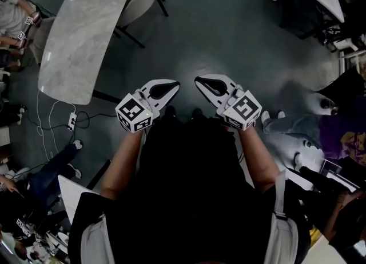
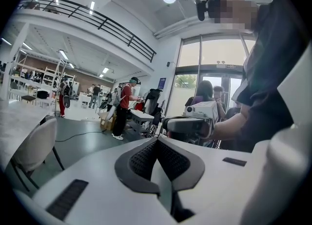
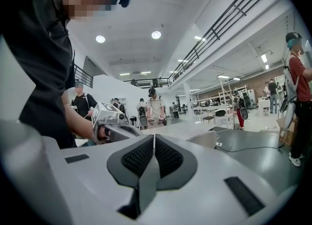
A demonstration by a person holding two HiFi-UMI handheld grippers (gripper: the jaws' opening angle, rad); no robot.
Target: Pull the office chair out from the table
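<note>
The chair (image 1: 141,0) has a pale shell and thin black legs and stands tucked against the far side of the long marble-topped table (image 1: 86,34) at the upper left of the head view. My left gripper (image 1: 173,90) and right gripper (image 1: 199,82) hang in front of my body, well short of the chair, tips turned toward each other. Both are shut with nothing between the jaws. The left gripper view shows its own closed jaws (image 2: 157,143), the chair (image 2: 33,146) at left and the other gripper (image 2: 187,124) beyond. The right gripper view shows its closed jaws (image 3: 154,143) and the table (image 3: 187,129).
Dark grey floor stretches between me and the table. A power strip with cables (image 1: 72,121) lies on the floor at left. Seated people's legs (image 1: 297,126) are close at right, and other people (image 2: 124,107) stand farther off in the hall.
</note>
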